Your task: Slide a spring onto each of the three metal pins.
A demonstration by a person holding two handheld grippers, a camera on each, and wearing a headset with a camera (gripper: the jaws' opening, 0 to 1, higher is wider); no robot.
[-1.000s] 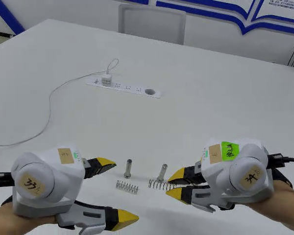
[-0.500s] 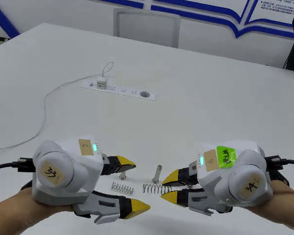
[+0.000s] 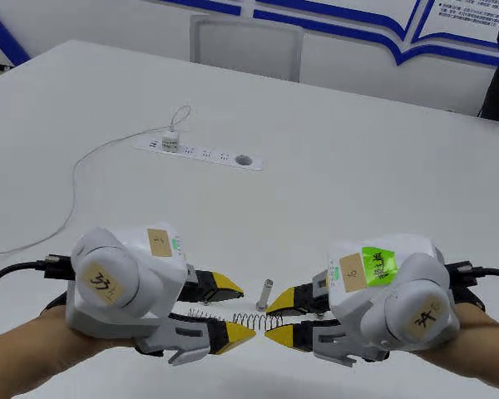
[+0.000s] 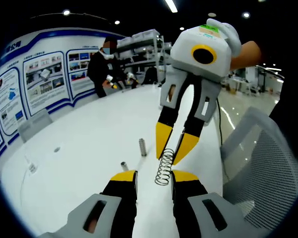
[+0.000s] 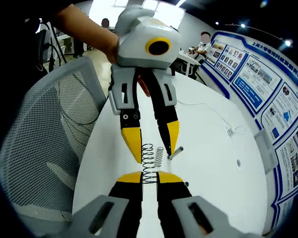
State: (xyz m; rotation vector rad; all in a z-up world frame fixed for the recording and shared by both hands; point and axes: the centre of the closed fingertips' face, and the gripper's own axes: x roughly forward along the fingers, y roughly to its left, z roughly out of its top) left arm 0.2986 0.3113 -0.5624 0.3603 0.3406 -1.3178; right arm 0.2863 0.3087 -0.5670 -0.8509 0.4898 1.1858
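One spring [image 3: 251, 319] is seen lying on the white table [image 3: 341, 174], close to its near edge, stretched between the two grippers. Its ends are straddled by the left gripper [image 3: 247, 312] and the right gripper [image 3: 268, 322], which are set tip to tip. Both pairs of jaws are held apart and released, with nothing clamped. A second spring [image 5: 159, 155] is laid just beside the first. A pin [image 3: 264, 293] is found just behind them, and a second pin [image 4: 124, 166] beside the left gripper's jaw.

Opposing gripper views closely share 1 spring [image 4: 164, 167].
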